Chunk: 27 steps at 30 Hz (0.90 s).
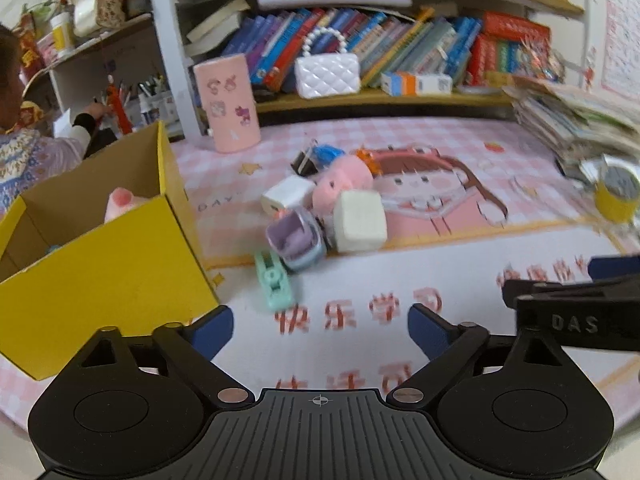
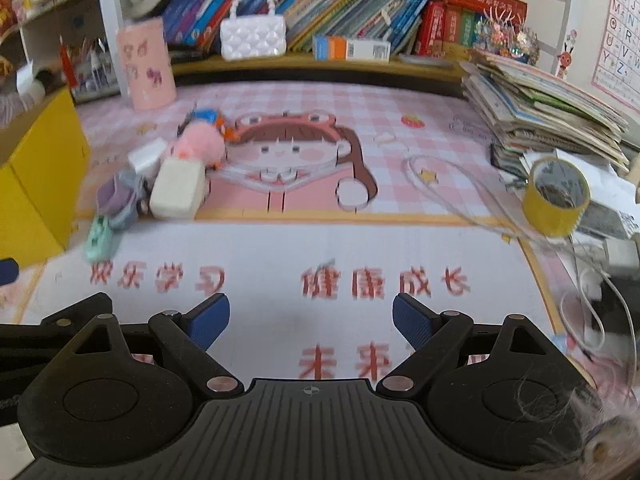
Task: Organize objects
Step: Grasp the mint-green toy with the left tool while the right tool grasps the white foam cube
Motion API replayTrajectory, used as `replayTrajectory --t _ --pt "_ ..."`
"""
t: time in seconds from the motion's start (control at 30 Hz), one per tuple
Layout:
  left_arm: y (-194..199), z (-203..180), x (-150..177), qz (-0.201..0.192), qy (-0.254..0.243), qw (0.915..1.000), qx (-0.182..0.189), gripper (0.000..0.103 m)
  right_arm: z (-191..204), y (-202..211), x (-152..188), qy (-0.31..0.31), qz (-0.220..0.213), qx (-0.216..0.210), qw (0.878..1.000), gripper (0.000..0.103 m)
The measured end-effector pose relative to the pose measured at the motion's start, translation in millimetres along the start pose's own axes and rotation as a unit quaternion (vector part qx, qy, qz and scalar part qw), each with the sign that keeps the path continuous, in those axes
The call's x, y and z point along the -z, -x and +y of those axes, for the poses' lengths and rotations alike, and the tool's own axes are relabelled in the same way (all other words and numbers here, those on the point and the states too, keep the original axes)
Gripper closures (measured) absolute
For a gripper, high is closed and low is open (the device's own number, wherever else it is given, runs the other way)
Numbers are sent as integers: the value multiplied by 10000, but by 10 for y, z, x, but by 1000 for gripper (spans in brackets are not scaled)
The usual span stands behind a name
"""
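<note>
left gripper (image 1: 320,330) with blue pads, jaws spread wide and holding nothing, above the printed pink checked mat (image 1: 460,280) that covers the worktop. right gripper (image 2: 310,322), likewise wide open and empty; seen from the left wrist camera its black body carries the raised letters "das". the mat bears a cartoon girl (image 2: 288,152) and rows of red chinese characters, among them "快乐学习" and "健康成长"; a faint "day" is printed near its left edge.

the loose objects to be organized lie in one cluster on the mat, left of the girl's figure and just right of an open yellow cardboard box (image 1: 100,280): a cream foam-like cube (image 1: 360,222), a fluffy pink plush toy (image 1: 340,182) behind it, a small white rectangular block (image 1: 286,196), a lilac and pale blue toy car (image 1: 296,242), a mint green plastic clip-like piece (image 1: 276,280) nearest the grippers, and a small dark item with a blue tuft at the back (image 1: 316,158), too blurred to identify. a pink soft object (image 1: 122,202) already sits inside the box.

behind, a pink cylindrical holder with stickers (image 1: 228,102), a white quilted handbag with a pearl handle (image 1: 326,70), and slanted books (image 2: 340,4) whose titles cannot be read. at right, a roll of yellow tape (image 2: 556,200), a stack of booklets (image 2: 540,108) and an alphabet chart (image 2: 620,28).
</note>
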State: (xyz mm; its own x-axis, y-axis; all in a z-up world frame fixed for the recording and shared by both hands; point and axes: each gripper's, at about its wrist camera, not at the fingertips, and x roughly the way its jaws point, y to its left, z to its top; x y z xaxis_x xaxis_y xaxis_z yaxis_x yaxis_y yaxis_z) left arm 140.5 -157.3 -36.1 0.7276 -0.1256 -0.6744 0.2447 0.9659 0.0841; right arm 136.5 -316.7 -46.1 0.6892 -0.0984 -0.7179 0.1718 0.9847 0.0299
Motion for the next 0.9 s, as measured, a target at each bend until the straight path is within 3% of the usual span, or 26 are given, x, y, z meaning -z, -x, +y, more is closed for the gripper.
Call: replayTrajectory --t 0.17,0.27,0.47,0.6,0.67,0.9 --pt "-242 38 -128 151 294 9992 -239 42 -86 -38 -137 22 -228 -157 9996 18" --pt "-427 89 -179 277 490 9976 -411 53 -90 -77 -203 165 -303 -264 9991 18" --pt "-801 195 -276 586 773 9926 -729 61 -50 -173 -287 499 -331 -518 9969 18" --pt "-949 223 -261 798 802 9909 -732 69 1 -221 -346 621 -401 -803 9940 18" --pt "-943 249 -232 730 914 9910 -647 79 32 -270 -399 590 -363 -1000 9926 18" --pt "-629 300 -175 601 1012 9920 -462 80 245 -501 -658 343 -350 -1595 9860 21"
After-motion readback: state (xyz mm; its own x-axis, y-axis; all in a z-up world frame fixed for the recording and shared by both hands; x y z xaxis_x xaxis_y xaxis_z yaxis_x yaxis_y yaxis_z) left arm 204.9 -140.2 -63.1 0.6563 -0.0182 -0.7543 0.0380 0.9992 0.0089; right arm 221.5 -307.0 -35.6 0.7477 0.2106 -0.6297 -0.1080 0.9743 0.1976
